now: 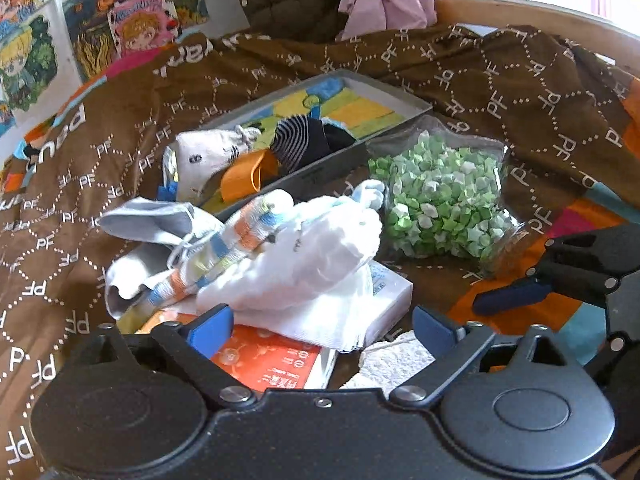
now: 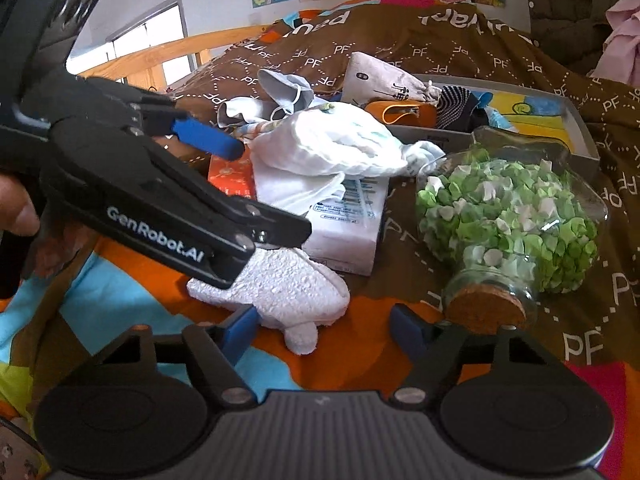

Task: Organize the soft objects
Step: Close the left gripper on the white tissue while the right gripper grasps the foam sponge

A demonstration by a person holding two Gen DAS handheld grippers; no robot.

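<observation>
Two grippers, left (image 1: pixel 322 328) and right (image 2: pixel 320 330), hung with claws released above one brown bedspread (image 1: pixel 120 152). One grey tray (image 1: pixel 316 172), one star-filled jar (image 2: pixel 508 216) and two boxes, orange (image 1: pixel 272 360) and white (image 2: pixel 352 236), lay there. One white towel (image 2: pixel 288 284) sat beside them.

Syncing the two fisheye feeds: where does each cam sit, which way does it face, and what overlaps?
Left wrist: on the left claw, low over the bedspread, facing the white cloth bundle, grey tray and star jar; own open blue fingers show, right claw enters at right.
Right wrist: on the right claw, facing the white towel, jar and tray; left claw and a hand at left.
Shared: bundle, jar, tray, tissue pack, orange box.
</observation>
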